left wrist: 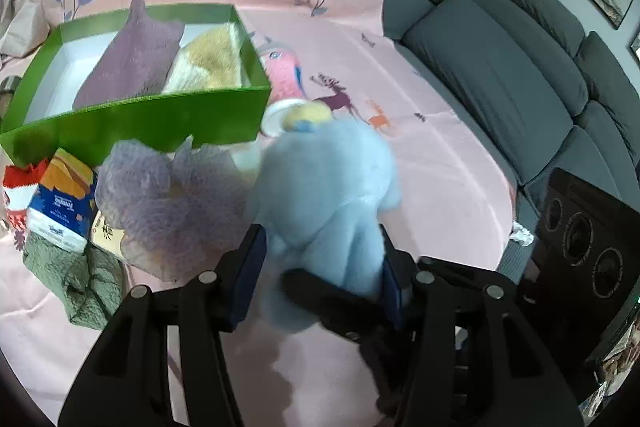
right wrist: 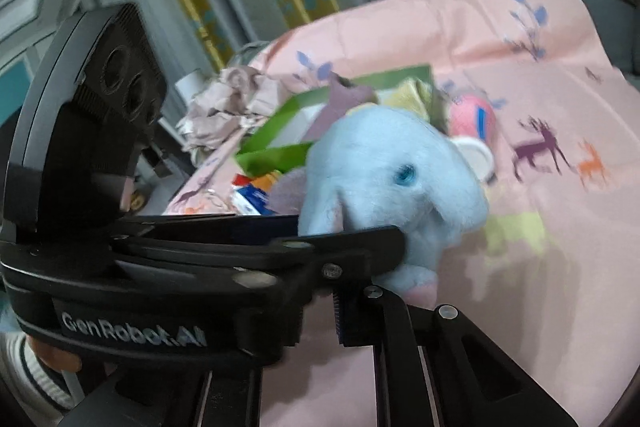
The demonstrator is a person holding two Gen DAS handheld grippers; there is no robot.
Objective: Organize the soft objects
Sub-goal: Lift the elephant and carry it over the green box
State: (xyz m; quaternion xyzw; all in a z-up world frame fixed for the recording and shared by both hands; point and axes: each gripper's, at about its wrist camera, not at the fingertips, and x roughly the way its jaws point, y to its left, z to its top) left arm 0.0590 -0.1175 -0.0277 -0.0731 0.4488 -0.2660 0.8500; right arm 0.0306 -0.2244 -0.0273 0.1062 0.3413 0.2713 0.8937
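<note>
Blue toy elephant [left wrist: 328,195] squeezed between the pads of the left hand-held gripper [left wrist: 324,267], lifted above the pink cloth [left wrist: 440,187]. Right hand-held gripper [right wrist: 360,291] nearly closed, pinching its foot. Green box [left wrist: 132,123] ahead and left. "GenRobot.AI" printed on the gripper; "Tempo" on the tissue pack [left wrist: 60,215].

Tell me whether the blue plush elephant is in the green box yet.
Not yet. The blue plush elephant is outside the green box, gripped by the left gripper above the pink cloth.
</note>
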